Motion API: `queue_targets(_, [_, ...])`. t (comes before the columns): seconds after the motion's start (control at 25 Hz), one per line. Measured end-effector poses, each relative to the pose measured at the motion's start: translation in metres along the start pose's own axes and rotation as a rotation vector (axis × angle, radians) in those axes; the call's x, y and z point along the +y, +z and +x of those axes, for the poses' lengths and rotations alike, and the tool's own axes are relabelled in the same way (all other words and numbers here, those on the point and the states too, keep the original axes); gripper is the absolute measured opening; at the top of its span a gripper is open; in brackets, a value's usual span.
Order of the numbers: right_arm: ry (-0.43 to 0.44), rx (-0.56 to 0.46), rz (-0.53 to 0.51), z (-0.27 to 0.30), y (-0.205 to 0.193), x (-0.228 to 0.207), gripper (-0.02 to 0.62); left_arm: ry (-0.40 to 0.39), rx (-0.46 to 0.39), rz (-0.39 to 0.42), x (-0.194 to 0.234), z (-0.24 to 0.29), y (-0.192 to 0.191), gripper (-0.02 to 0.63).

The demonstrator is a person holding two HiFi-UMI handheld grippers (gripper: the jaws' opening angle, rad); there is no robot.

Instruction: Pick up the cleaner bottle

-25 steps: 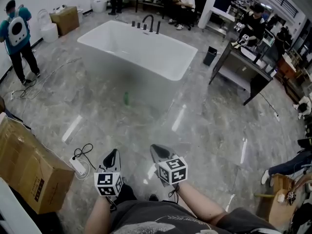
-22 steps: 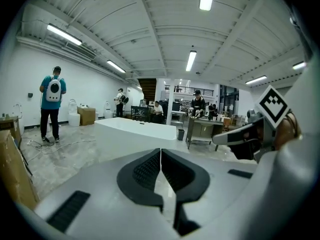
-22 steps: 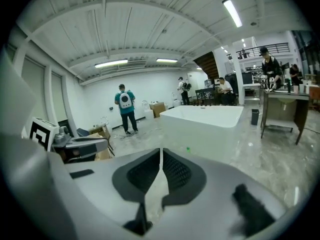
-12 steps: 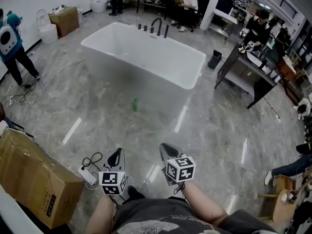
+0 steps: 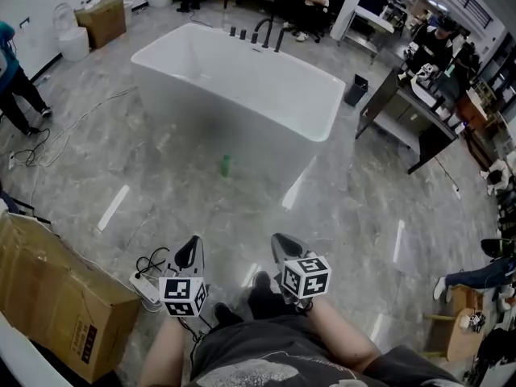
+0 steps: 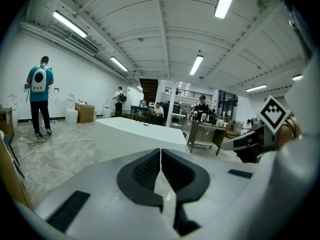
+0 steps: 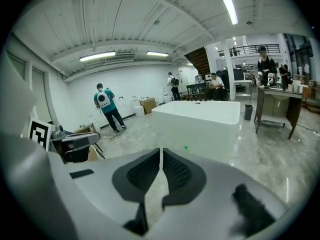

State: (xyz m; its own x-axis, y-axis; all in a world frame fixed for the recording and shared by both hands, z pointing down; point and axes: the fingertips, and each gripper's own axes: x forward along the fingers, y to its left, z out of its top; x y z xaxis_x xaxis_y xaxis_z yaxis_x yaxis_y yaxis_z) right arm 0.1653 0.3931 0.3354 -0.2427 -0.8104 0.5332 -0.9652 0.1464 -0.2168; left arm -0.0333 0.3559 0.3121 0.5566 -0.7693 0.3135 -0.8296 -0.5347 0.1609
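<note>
Head view is showing the small green cleaner bottle [image 5: 226, 165] standing upright on the grey marble floor [image 5: 347, 208], just beside the near wall of the white bathtub [image 5: 193, 111] and well apart from both grippers. The left gripper [image 5: 191, 248] and right gripper [image 5: 284, 245] are hovering side by side, pointing toward the tub. Each gripper view is showing its own jaws pressed together with nothing between them. A cardboard box [image 5: 56, 297] is sitting at the person's left, with a power strip [image 5: 145, 289] lying beside it.
</note>
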Motion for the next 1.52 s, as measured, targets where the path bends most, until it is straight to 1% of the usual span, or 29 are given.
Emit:
queue_targets(0.08, [0.003,0.004,0.002,0.013,0.003,-0.004,0.032,0.012,-0.003,0.016,0.007,0.006,0.002,0.018])
queue_targets(0.16, [0.017,0.001,0.004,0.03,0.009,-0.008,0.032,0.057,-0.004,0.019,0.025,0.011,0.006,0.018])
queue_targets(0.24, [0.039,-0.009,0.009,0.048,0.023,-0.013,0.032,0.095,0.002,0.006,0.041,0.018,0.012,0.018])
queue_targets(0.32, [0.062,-0.01,0.011,0.068,0.037,-0.021,0.032,0.111,0.015,0.024,0.049,0.028,0.02,0.018])
queue_targets(0.4, [0.084,0.002,0.006,0.091,0.048,-0.031,0.032,0.134,0.027,0.042,0.056,0.042,0.028,0.018])
queue_targets(0.56, [0.127,0.003,0.01,0.141,0.08,-0.053,0.032,0.185,0.041,0.023,0.067,0.082,0.042,0.018])
queue_targets(0.72, [0.117,-0.022,-0.009,0.181,0.115,-0.083,0.032,0.221,0.036,0.008,0.075,0.125,0.062,0.018])
queue_targets(0.8, [0.107,-0.025,0.009,0.196,0.126,-0.099,0.032,0.234,0.029,-0.004,0.081,0.141,0.072,0.018])
queue_targets(0.92, [0.1,-0.004,0.044,0.214,0.131,-0.12,0.032,0.258,0.017,-0.02,0.089,0.16,0.086,0.018])
queue_targets(1.04, [0.094,0.007,0.064,0.227,0.135,-0.132,0.032,0.282,0.009,-0.018,0.097,0.171,0.096,0.018])
queue_targets(1.16, [0.105,-0.009,0.087,0.238,0.141,-0.131,0.032,0.289,0.008,-0.009,0.108,0.178,0.102,0.018])
queue_targets(1.28, [0.111,-0.012,0.092,0.249,0.147,-0.125,0.032,0.279,0.012,-0.012,0.122,0.187,0.104,0.018])
queue_targets(1.4, [0.081,-0.014,0.111,0.26,0.149,-0.118,0.032,0.255,0.019,-0.023,0.145,0.195,0.103,0.018])
queue_targets(1.52, [0.022,-0.015,0.13,0.27,0.147,-0.113,0.032,0.214,0.021,-0.038,0.172,0.208,0.102,0.018])
